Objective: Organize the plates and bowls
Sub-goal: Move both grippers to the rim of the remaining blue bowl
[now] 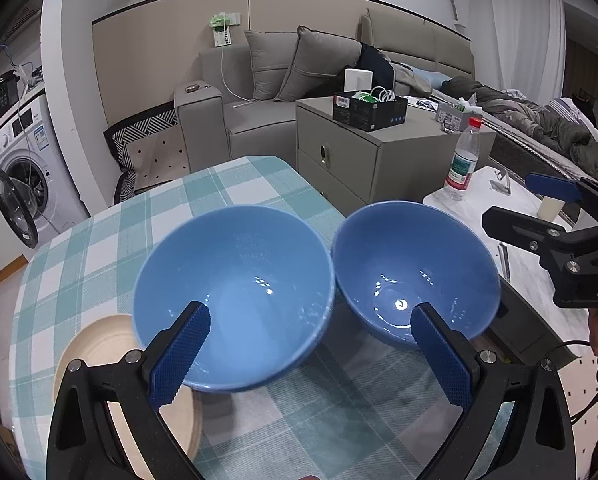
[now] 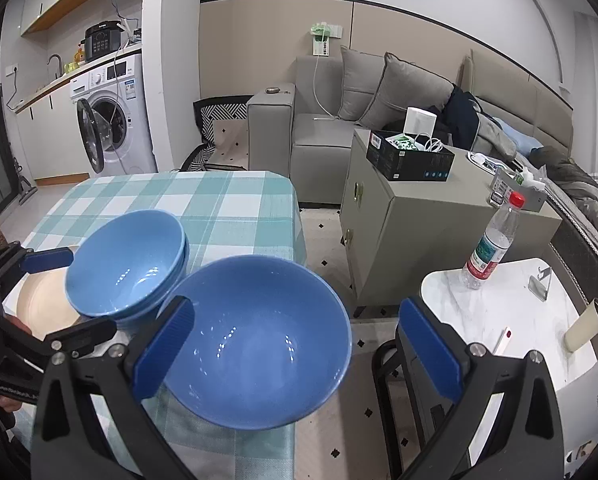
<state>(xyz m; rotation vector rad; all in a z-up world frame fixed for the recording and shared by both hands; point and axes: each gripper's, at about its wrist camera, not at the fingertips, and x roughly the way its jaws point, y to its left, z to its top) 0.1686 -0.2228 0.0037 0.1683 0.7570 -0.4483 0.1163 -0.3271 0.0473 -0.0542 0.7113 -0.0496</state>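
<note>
While both grippers gape empty, two bowls sit nested at ten o'clock, one bowl and the plate unsorted

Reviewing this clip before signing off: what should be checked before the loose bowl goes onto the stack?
1. Right gripper open: ok, jaws wide around the loose bowl.
2. Rim between its pads: cannot tell; one pad sits at the near rim.
3. Left gripper free: ok, open and holding nothing.
4. Stack nested straight: ok, the rims look level.
5. Stack on the plate: cannot tell; they overlap in both views.
6. Loose bowl safely on the table: cannot tell; its rim juts past the edge and its base is hidden.
</note>
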